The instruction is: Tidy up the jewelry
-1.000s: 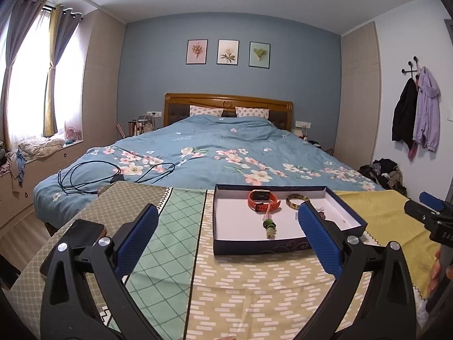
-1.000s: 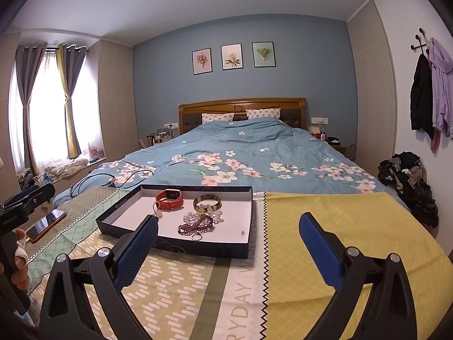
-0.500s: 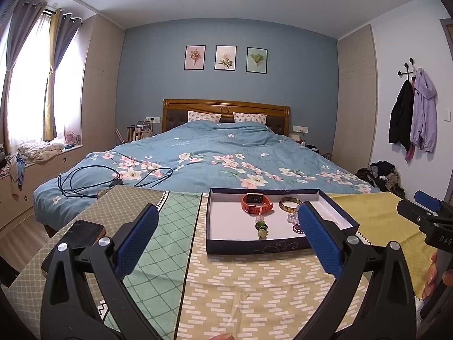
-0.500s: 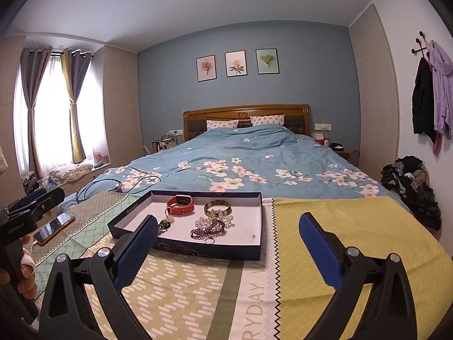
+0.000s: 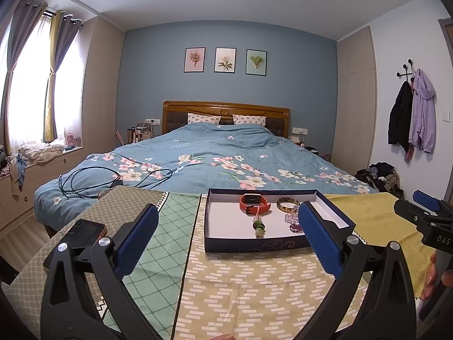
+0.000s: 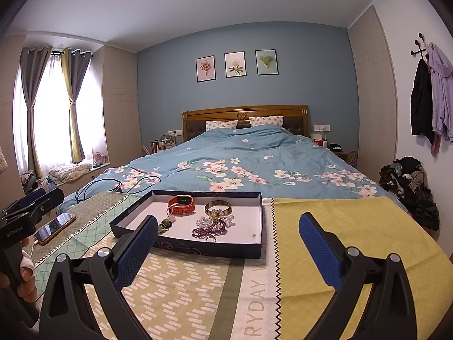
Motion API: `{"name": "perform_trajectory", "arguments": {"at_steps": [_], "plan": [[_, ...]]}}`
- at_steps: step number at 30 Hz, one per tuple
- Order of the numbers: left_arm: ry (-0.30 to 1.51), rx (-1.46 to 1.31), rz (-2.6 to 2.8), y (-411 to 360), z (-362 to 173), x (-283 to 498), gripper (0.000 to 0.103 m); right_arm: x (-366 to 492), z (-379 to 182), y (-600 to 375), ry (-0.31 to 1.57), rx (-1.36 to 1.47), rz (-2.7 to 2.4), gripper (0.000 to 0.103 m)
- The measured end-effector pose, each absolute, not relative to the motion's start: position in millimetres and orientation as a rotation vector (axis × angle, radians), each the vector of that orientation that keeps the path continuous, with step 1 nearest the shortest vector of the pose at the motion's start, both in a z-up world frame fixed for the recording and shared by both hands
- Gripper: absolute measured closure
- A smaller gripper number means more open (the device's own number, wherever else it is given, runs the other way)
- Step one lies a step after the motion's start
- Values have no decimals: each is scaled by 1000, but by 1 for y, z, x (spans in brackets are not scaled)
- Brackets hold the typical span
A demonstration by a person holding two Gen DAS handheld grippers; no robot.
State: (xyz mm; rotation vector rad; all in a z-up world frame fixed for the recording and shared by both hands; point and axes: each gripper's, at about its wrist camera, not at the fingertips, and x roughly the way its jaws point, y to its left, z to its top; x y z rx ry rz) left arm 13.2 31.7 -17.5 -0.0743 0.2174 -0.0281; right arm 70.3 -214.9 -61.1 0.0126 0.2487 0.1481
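A shallow dark blue box (image 5: 256,246) (image 6: 187,248) with a white floor sits on the patterned cloth at the foot of the bed. Inside it lie an orange smartwatch (image 5: 253,203) (image 6: 181,204), a gold bangle (image 5: 287,204) (image 6: 218,207), a green bead charm (image 5: 258,226) (image 6: 164,223), clear beads (image 6: 206,221), a purple bead bracelet (image 6: 209,230) and a small ring (image 6: 211,239). My left gripper (image 5: 226,236) stands open, short of the box, holding nothing. Further right, my right gripper (image 6: 228,239) is open too, near the box's front right corner.
A phone (image 5: 78,236) (image 6: 55,228) lies on the cloth at the left. Black cables (image 5: 113,180) trail on the blue floral bedspread beyond the box. The yellow cloth (image 6: 354,226) spreads to the right. A clothes pile (image 6: 407,189) sits by the right wall.
Both grippers have drawn back and tilted up, so the box appears lower and farther away. Nothing in the box has moved. Both grippers stay open.
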Motion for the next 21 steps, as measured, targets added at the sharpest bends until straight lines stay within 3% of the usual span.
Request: {"name": "perform_trajectory", "arguments": {"at_steps": [21], "plan": [[225, -75, -38, 30, -20, 8, 6, 67, -58, -213, 215, 13, 141, 7]]}}
